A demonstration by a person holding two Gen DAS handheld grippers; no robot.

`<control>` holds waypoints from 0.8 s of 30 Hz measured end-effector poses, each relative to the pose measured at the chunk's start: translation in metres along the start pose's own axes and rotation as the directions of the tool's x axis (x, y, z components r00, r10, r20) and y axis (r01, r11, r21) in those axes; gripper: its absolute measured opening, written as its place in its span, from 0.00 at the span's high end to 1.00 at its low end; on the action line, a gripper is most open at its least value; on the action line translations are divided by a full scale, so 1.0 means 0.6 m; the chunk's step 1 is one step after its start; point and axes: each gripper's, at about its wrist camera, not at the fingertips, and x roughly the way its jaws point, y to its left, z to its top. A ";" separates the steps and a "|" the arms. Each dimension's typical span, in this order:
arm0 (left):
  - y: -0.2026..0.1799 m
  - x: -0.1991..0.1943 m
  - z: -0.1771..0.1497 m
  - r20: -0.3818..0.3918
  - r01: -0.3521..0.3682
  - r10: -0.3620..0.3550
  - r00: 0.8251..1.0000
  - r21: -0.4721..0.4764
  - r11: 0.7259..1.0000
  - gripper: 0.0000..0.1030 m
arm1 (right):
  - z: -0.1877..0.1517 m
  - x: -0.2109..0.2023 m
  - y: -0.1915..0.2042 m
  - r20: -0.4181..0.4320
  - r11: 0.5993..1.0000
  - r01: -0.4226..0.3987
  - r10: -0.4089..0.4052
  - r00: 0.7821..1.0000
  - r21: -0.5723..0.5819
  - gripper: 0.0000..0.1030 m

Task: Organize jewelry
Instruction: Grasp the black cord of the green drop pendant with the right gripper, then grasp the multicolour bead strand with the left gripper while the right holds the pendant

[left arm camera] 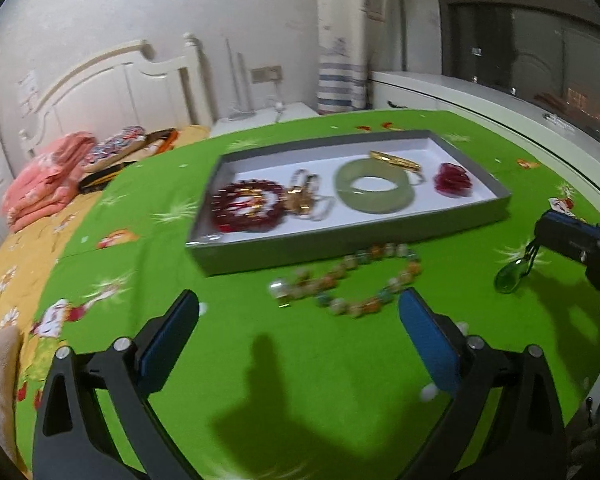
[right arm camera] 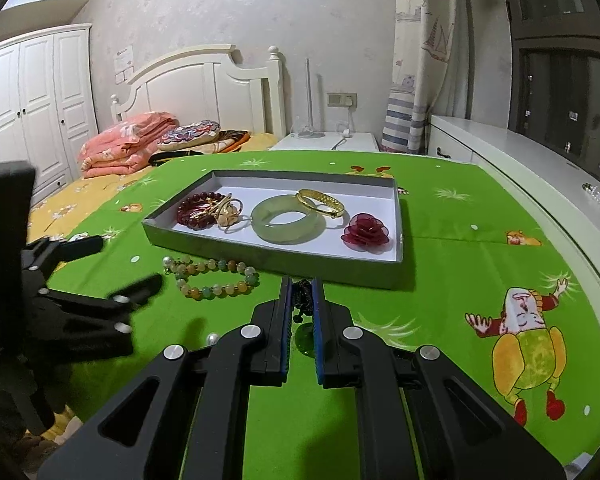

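On a worktop point(left arm camera: 260, 360) covered with a bright green cartoon cloth, a shallow grey tray point(left arm camera: 340, 248) with a white floor is being shown from the left wrist camera. A dark red bead bracelet point(left arm camera: 247, 208), a pale green jade bangle point(left arm camera: 374, 191), a gold bangle point(left arm camera: 396, 159) and a red flower brooch point(left arm camera: 453, 180) are already being held inside the tray. Just outside its near wall, a pastel bead bracelet point(left arm camera: 348, 280) is lying on the cloth, its loop stretched roughly left to right. The left tool point(left arm camera: 300, 320) is being held wide open, nothing between its blue pads, and the bracelet is lying straight ahead of it, near the fingertips. At the right edge, the right tool point(left arm camera: 556, 236) is being seen with a green glass pendant point(left arm camera: 510, 276) dangling from a dark cord.

In the right wrist view, the right tool point(right arm camera: 301, 288) is being kept closed on the pendant's dark cord point(right arm camera: 303, 292), with the green glass pendant point(right arm camera: 305, 340) hanging below the fingers, above the cloth. The tray point(right arm camera: 300, 260) is lying directly ahead, just beyond the fingertips, its long side running across the view. The pastel bead bracelet point(right arm camera: 212, 278) is lying to the front-left, and the open left tool point(right arm camera: 112, 268) is being seen beside it. The left tool is judged the nearer one to the bracelet; the pendant is judged ready to be carried forward over the tray's near wall.
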 end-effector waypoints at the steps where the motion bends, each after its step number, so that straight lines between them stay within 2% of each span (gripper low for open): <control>1: -0.009 0.011 0.005 -0.022 0.018 -0.018 1.000 0.007 1.000 0.24 | -0.001 0.000 0.000 0.000 1.000 -0.002 0.002 1.000 0.000 0.91; 3: -0.020 0.024 0.010 -0.044 0.042 -0.041 0.998 0.012 0.999 0.31 | -0.003 -0.001 -0.003 0.001 1.000 -0.005 0.005 1.000 0.005 0.91; 8: -0.054 0.052 0.029 -0.067 0.067 -0.064 0.996 0.052 0.996 0.31 | -0.007 0.002 -0.012 -0.003 1.000 -0.013 0.013 1.000 0.026 0.91; 12: -0.081 0.071 0.042 -0.114 0.126 -0.119 0.986 0.054 0.991 0.31 | -0.007 0.002 -0.018 0.001 0.999 -0.015 0.015 1.000 0.037 0.91; 16: -0.103 0.092 0.044 -0.161 0.070 -0.057 0.985 0.077 0.995 0.32 | -0.006 -0.003 -0.022 0.007 0.999 -0.016 0.016 1.000 0.043 0.91; 17: -0.104 0.090 0.043 -0.156 0.072 -0.059 0.986 0.079 0.994 0.36 | -0.006 -0.004 -0.024 0.009 0.999 -0.016 0.016 1.000 0.046 0.91; 18: -0.104 0.089 0.040 -0.155 0.106 -0.095 0.983 0.070 0.992 0.51 | -0.006 -0.005 -0.025 0.011 0.999 -0.016 0.015 1.000 0.048 0.91; 19: -0.101 0.086 0.037 -0.150 0.131 -0.121 0.981 0.059 0.990 0.72 | -0.006 -0.006 -0.027 0.012 0.999 -0.015 0.015 1.000 0.050 0.91; 21: -0.100 0.080 0.030 -0.132 0.116 -0.108 0.985 0.060 0.991 0.90 | -0.007 -0.006 -0.030 0.010 0.999 -0.015 0.014 1.000 0.053 0.91; 24: -0.090 0.058 0.025 -0.070 0.096 -0.093 0.993 0.038 0.995 0.90 | -0.009 -0.006 -0.023 0.008 0.999 -0.021 0.021 1.000 0.044 0.91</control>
